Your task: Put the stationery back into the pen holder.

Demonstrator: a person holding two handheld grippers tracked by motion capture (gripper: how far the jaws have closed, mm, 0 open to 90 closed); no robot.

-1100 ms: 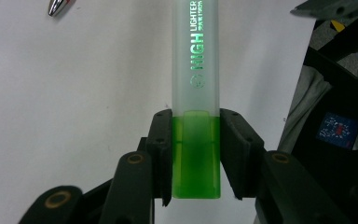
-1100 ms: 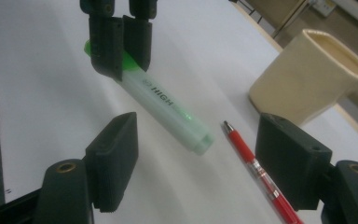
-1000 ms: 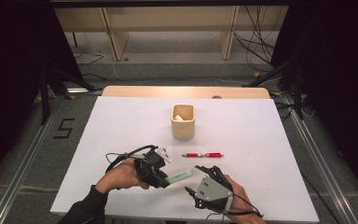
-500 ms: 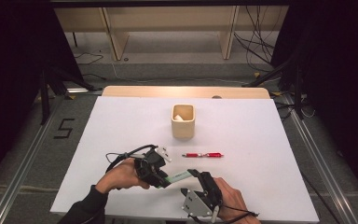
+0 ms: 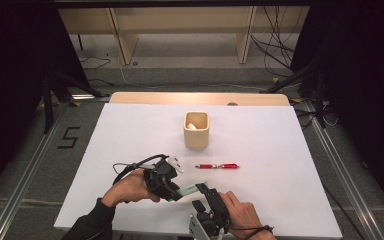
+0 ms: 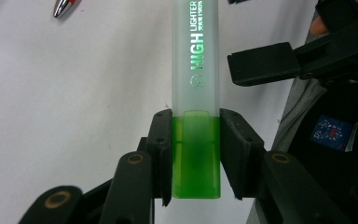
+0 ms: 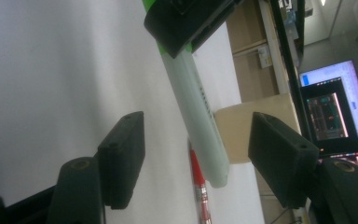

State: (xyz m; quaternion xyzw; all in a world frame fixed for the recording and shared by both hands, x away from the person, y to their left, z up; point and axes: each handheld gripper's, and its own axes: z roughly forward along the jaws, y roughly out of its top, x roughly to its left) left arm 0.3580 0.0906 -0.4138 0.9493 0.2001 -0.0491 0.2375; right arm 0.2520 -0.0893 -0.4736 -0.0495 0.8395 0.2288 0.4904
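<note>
Right gripper [image 5: 203, 196] nearer – closing around highlighter [image 6: 196, 70]

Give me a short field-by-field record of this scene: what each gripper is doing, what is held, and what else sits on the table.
held item: green highlighter with frosted translucent barrel
left gripper: shut on the highlighter's green end
right gripper: open, jaws just been closing, either side of the highlighter's free end, pads not touching it
red pen: lying flat on the white table, beyond the grippers
beige square cup: upright, farther back near table centre
cup contents: something pale inside, too small to tell
</note>
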